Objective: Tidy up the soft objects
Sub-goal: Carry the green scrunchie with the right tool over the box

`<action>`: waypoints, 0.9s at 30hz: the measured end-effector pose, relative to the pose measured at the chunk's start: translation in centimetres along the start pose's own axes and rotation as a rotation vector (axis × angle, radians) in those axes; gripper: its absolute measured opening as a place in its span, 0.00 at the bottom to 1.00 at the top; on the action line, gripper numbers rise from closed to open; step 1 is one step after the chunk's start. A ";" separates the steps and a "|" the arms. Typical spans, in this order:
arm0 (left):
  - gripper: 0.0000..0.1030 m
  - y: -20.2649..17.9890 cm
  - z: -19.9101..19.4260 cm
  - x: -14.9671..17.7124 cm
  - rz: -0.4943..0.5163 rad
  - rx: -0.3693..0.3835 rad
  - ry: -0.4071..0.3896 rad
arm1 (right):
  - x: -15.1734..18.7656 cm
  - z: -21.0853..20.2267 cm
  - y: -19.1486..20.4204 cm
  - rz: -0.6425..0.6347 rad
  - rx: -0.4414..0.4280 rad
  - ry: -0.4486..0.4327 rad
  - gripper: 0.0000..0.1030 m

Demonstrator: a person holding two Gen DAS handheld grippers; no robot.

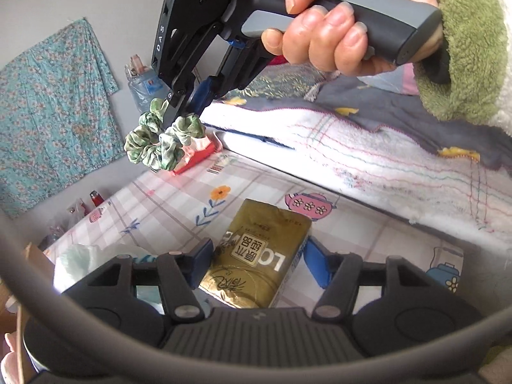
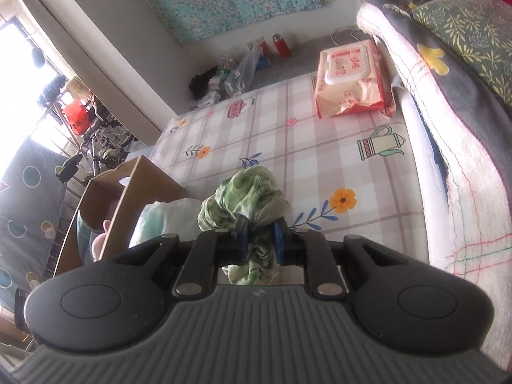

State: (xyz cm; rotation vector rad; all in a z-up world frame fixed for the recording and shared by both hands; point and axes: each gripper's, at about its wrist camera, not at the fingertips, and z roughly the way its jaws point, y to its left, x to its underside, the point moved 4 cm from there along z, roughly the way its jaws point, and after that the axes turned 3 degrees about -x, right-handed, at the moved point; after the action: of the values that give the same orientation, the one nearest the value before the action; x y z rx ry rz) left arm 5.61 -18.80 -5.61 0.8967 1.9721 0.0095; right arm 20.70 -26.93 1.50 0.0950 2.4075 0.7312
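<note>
A green tie-dye scrunchie (image 2: 246, 192) is bunched between the blue pads of my right gripper (image 2: 260, 233), which is shut on it above the checked bed sheet (image 2: 288, 134). In the left wrist view the same scrunchie (image 1: 160, 140) dangles from the right gripper (image 1: 184, 108), held high by a hand in a green fleece sleeve (image 1: 464, 48). My left gripper (image 1: 259, 256) has a gold tissue pack (image 1: 256, 256) between its blue pads (image 1: 203, 256), both touching the pack's sides just above the sheet.
A pink wet-wipes pack (image 2: 348, 76) lies at the far end of the sheet. Folded blankets and a towel (image 2: 448, 128) are stacked along the right. An open cardboard box (image 2: 128, 185) stands at the left edge beside a white soft bundle (image 2: 166, 214). Small bottles and bags (image 2: 243, 67) clutter the far wall.
</note>
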 end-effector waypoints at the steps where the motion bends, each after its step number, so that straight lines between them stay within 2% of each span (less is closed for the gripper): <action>1: 0.61 0.6 -0.9 -0.2 -0.012 -0.019 -0.015 | -0.3 -0.6 1.0 -0.011 -0.015 -0.014 0.13; 5: 0.61 3.8 -4.1 -0.3 -0.075 -0.088 -0.047 | -1.1 -2.6 5.6 -0.064 -0.087 -0.053 0.14; 9: 0.61 7.7 -7.4 0.8 -0.153 -0.172 -0.039 | -1.3 -2.6 11.0 -0.118 -0.179 -0.054 0.14; 14: 0.62 13.3 -11.6 3.9 -0.267 -0.292 0.022 | -0.4 0.3 18.0 -0.171 -0.304 0.003 0.14; 19: 0.62 17.7 -13.0 8.1 -0.403 -0.374 0.132 | 0.9 3.6 24.2 -0.212 -0.401 0.075 0.14; 21: 0.62 18.9 -12.7 9.6 -0.462 -0.374 0.182 | 1.7 4.8 26.4 -0.226 -0.427 0.104 0.14; 24: 0.62 20.3 -12.0 11.9 -0.544 -0.333 0.241 | 2.8 6.2 28.3 -0.231 -0.450 0.140 0.14; 27: 0.63 20.9 -11.2 13.1 -0.579 -0.299 0.285 | 3.7 7.1 29.3 -0.227 -0.455 0.167 0.14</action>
State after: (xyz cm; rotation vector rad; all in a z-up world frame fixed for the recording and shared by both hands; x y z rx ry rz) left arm 5.54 7.98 -1.87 0.1168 2.3532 0.1009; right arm 18.82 2.08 10.19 -0.4309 2.2890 1.1914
